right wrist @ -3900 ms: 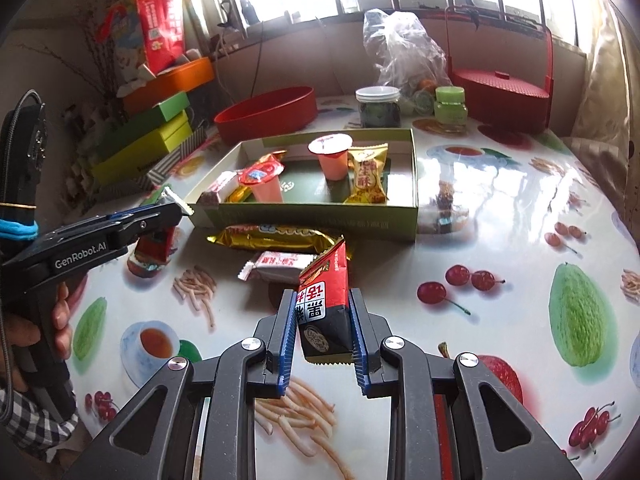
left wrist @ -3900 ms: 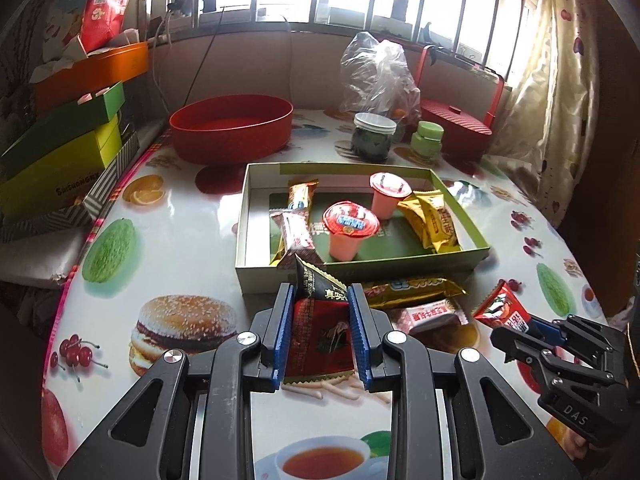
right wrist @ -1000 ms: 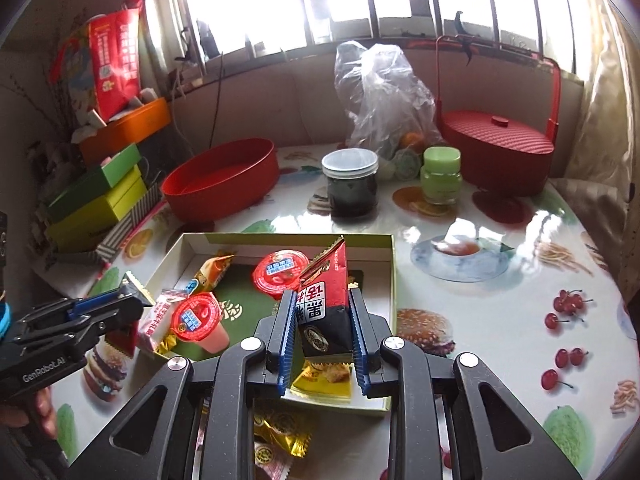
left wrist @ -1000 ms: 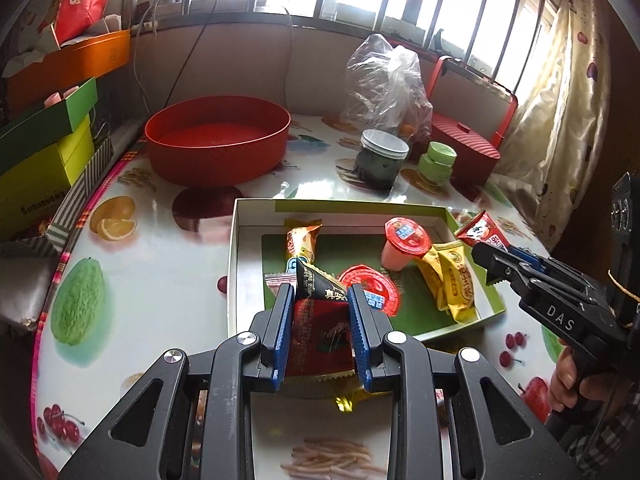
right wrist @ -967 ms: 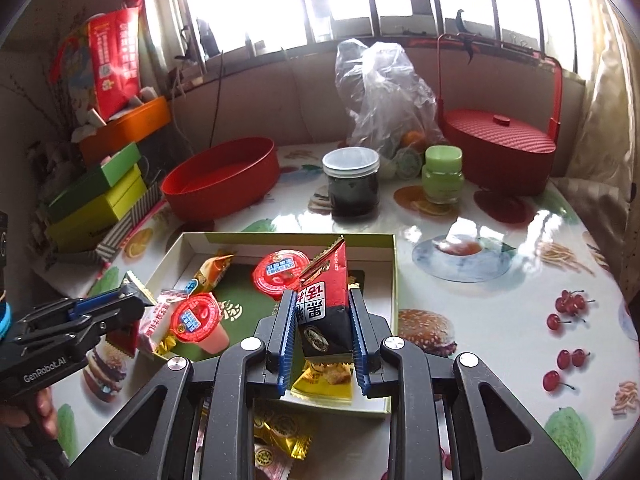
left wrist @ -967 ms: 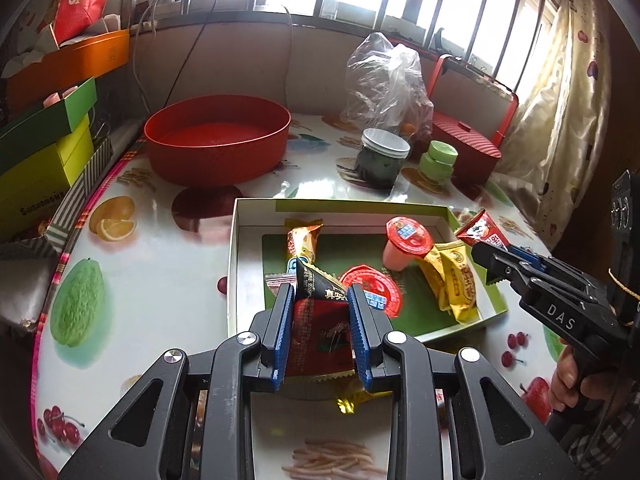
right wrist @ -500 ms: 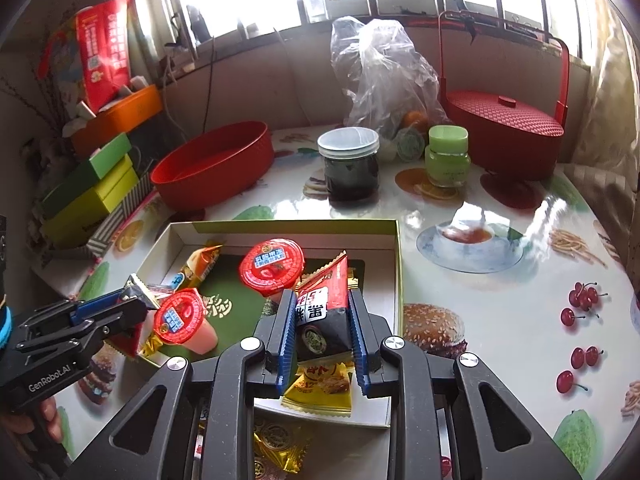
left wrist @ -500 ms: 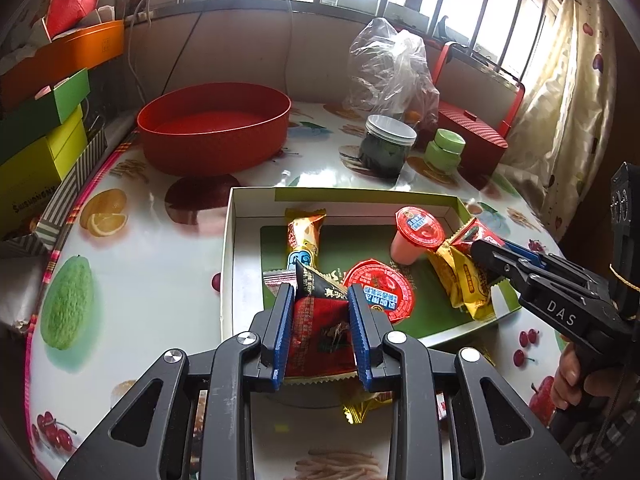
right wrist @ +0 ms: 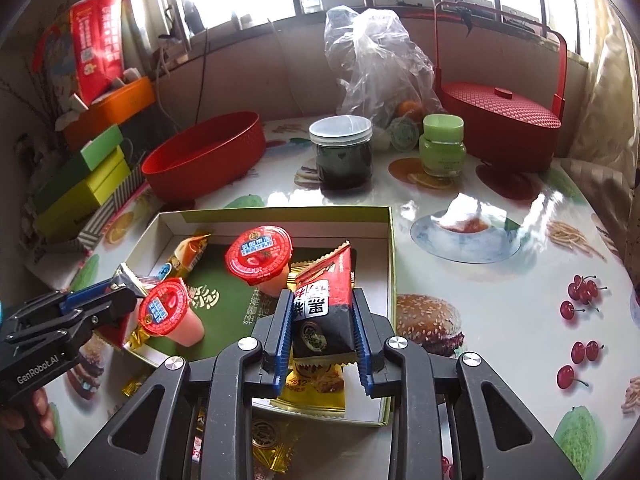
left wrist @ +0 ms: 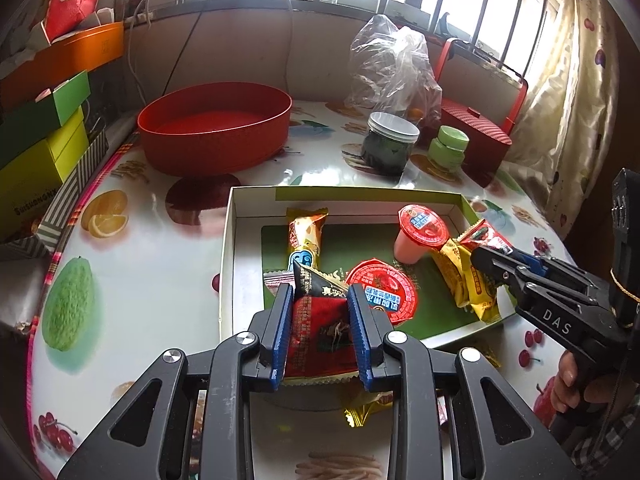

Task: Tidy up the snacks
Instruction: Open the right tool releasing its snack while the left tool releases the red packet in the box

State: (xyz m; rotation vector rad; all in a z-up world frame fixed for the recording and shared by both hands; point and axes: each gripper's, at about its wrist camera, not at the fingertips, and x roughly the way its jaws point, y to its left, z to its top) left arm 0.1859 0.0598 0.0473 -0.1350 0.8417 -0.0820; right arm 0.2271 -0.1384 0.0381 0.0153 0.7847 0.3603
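Note:
The open green and white box holds two red-lidded jelly cups, an orange bar and yellow packets. My left gripper is shut on a dark red snack packet over the box's near left part. My right gripper hangs low over the box's right side above a yellow packet. Its jaws are opening, and a red and black packet still stands upright between the pads. Each gripper shows at the edge of the other's view.
Behind the box stand a red round tub, a dark jar, a green jar, a red lidded basket and a plastic bag. Stacked coloured boxes line the left edge. Loose gold packets lie before the box.
Both grippers carried their packets from the table in front of the box to above it, then sank closer. The right jaws stand slightly wider than half a second ago.

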